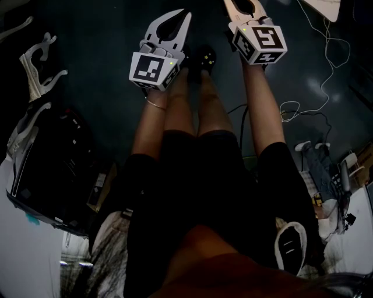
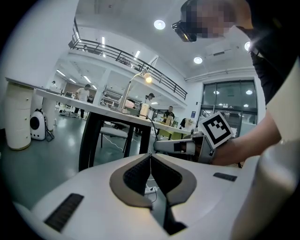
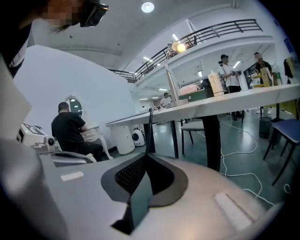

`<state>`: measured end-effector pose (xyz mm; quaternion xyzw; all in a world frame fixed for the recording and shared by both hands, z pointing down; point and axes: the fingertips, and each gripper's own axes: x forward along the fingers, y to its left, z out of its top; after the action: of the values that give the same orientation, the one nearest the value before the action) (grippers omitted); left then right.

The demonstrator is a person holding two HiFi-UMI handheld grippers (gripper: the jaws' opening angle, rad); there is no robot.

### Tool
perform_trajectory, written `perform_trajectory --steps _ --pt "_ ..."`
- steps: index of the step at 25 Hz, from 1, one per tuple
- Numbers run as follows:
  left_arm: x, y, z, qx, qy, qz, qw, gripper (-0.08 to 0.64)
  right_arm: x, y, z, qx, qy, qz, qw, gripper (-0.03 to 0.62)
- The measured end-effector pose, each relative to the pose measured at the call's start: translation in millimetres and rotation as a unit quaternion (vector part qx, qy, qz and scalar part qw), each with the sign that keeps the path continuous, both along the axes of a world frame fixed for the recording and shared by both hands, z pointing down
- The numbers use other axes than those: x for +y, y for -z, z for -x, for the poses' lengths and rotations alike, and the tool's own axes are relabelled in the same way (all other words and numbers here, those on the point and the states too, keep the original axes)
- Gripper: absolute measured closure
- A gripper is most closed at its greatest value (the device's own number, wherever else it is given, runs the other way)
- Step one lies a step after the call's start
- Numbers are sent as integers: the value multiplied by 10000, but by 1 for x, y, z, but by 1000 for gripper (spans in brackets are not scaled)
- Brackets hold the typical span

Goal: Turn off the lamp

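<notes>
The lamp (image 3: 178, 46) stands lit on a long table, its thin stem (image 3: 169, 77) rising from the tabletop; in the left gripper view its glowing head (image 2: 148, 79) shows too. A black cord (image 3: 149, 133) drops from the table edge straight into my right gripper (image 3: 147, 155), which is shut on it. In the left gripper view that right gripper (image 2: 159, 146) reaches the cord (image 2: 152, 133) from the right. My left gripper (image 2: 151, 155) is shut with nothing in it, just short of the cord. In the head view both grippers (image 1: 185, 13) (image 1: 247, 7) point forward over the person's legs.
The table (image 3: 211, 105) has black legs (image 2: 89, 138). A white cylinder (image 2: 18, 117) stands at its far end. A person in black (image 3: 68, 129) sits at the left; others stand behind the table. Cables (image 3: 246, 157) lie on the floor near a chair (image 3: 286, 129).
</notes>
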<state>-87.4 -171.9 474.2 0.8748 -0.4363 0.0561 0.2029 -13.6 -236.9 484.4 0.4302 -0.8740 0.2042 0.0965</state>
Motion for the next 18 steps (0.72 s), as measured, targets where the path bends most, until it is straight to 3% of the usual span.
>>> perform_trajectory --steps 10,18 --pt "-5 -3 -1 -45 -133 -229 9996 554 6 23 -4 -506 155 -10 9986 580" --pt "-9 -11 0 -146 -136 -169 9997 554 9 50 0 -770 259 -158 9966 580"
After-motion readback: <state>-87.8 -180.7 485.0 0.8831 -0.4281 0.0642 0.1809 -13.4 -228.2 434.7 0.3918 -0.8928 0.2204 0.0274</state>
